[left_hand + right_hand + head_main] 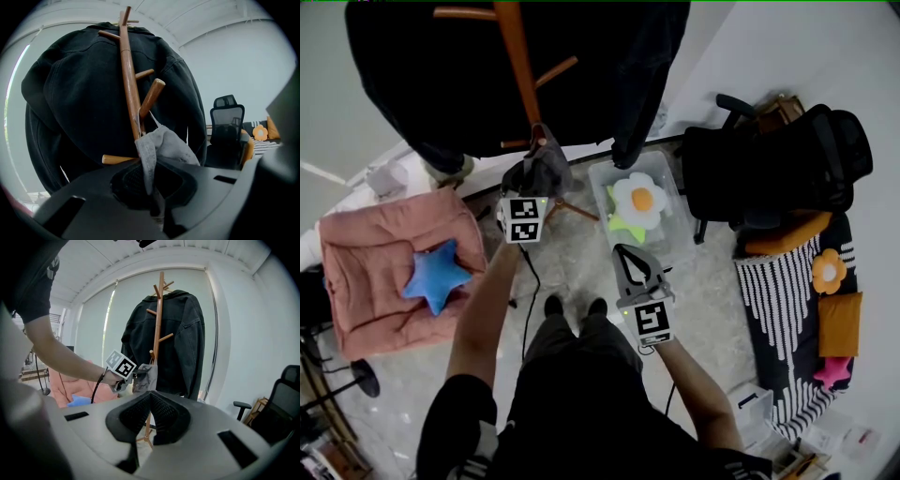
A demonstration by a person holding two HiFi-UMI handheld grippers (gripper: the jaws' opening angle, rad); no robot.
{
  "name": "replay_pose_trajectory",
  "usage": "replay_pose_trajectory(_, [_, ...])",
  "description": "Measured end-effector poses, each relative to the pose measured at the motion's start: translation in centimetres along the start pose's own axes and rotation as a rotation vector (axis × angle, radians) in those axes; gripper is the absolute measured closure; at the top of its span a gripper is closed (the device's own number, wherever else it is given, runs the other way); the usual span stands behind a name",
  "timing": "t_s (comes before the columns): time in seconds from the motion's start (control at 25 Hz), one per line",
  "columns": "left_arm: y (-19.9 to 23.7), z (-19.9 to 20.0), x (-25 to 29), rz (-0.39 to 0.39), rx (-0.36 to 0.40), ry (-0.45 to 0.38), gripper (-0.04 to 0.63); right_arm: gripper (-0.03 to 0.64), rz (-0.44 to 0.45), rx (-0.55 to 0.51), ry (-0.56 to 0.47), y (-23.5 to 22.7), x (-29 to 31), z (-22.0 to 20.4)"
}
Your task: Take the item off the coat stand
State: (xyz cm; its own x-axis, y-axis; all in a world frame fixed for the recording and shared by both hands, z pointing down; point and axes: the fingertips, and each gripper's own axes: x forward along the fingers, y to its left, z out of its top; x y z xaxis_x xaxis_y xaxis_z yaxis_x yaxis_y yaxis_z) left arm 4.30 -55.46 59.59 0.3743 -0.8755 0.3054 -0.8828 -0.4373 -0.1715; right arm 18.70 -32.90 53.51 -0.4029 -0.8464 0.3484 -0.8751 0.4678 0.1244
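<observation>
A wooden coat stand (517, 66) (129, 79) (158, 319) carries a black jacket (422, 75) (79, 108) (185, 343) on its upper pegs. A grey cloth item (547, 173) (164, 147) (145, 377) hangs at a lower peg (151, 96). My left gripper (540, 145) (152, 190) is shut on the edge of that grey cloth, right at the pole. My right gripper (628, 253) (149, 401) is held lower and to the right, well clear of the stand. It is shut with nothing between its pads.
A pink cushion (366, 253) with a blue star plush (436, 274) lies at the left. A clear bin (667, 220) holding a flower plush (639, 199) sits right of the stand's base. A black office chair (778, 159) and a striped rug (787, 309) with small cushions fill the right.
</observation>
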Motion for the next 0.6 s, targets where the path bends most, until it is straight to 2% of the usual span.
replay_pose_trajectory(0.6, [0.0, 2.1, -3.0, -0.002, -0.028, -0.051, 0.569, 0.597, -0.009, 0.011, -0.01, -0.1, -0.4, 0.2])
